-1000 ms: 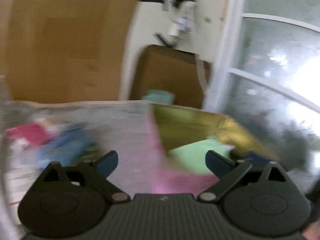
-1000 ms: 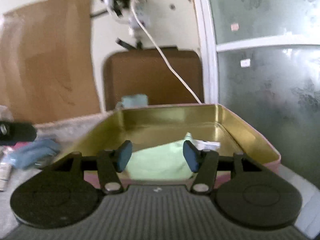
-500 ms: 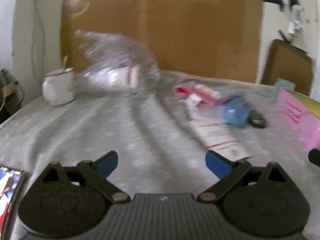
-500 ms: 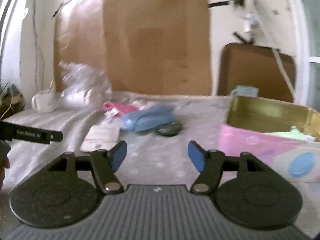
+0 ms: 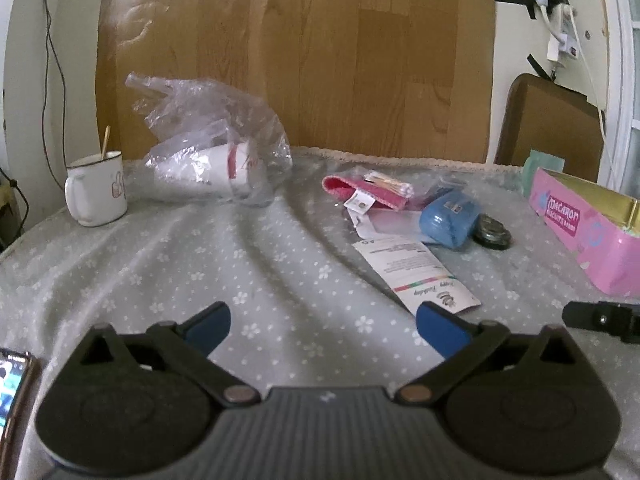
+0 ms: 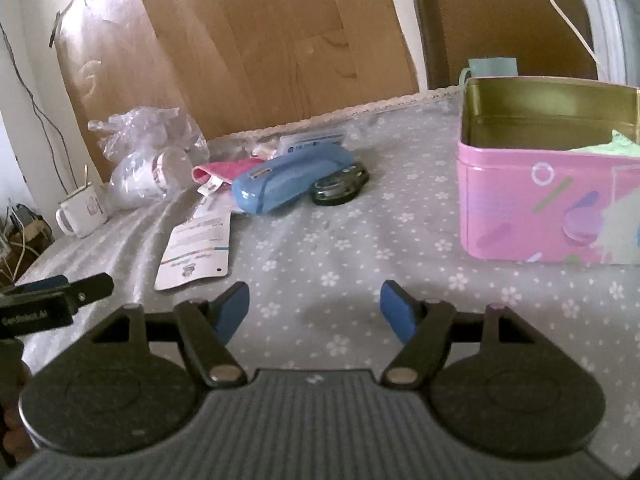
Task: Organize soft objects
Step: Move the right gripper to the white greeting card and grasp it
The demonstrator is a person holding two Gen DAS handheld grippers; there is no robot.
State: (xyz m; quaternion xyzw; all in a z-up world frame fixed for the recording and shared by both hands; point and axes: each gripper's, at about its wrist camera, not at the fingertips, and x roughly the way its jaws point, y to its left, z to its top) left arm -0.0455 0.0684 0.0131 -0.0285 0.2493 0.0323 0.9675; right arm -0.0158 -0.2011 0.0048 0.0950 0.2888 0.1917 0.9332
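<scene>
A blue soft pouch (image 5: 448,220) (image 6: 288,184) lies mid-table beside a pink cloth piece (image 5: 360,192) (image 6: 224,172). The open pink tin (image 5: 588,232) (image 6: 552,200) stands to the right with a green cloth (image 6: 604,146) inside. My left gripper (image 5: 322,326) hovers low over the flowered tablecloth, its jaws opening with nothing between them. A little to its right, my right gripper (image 6: 314,310) is open and empty, short of the pouch and left of the tin.
A white printed packet (image 5: 416,276) (image 6: 196,248) and a black round object (image 5: 491,234) (image 6: 340,186) lie by the pouch. A clear bag holding a paper cup (image 5: 216,160), a white mug (image 5: 96,190) and a phone (image 5: 12,392) sit on the left. Cardboard (image 5: 300,60) leans behind.
Both grippers have swung left, away from the inside of the tin, and now face the pile in the middle of the table. Both sets of jaws stand wider than before.
</scene>
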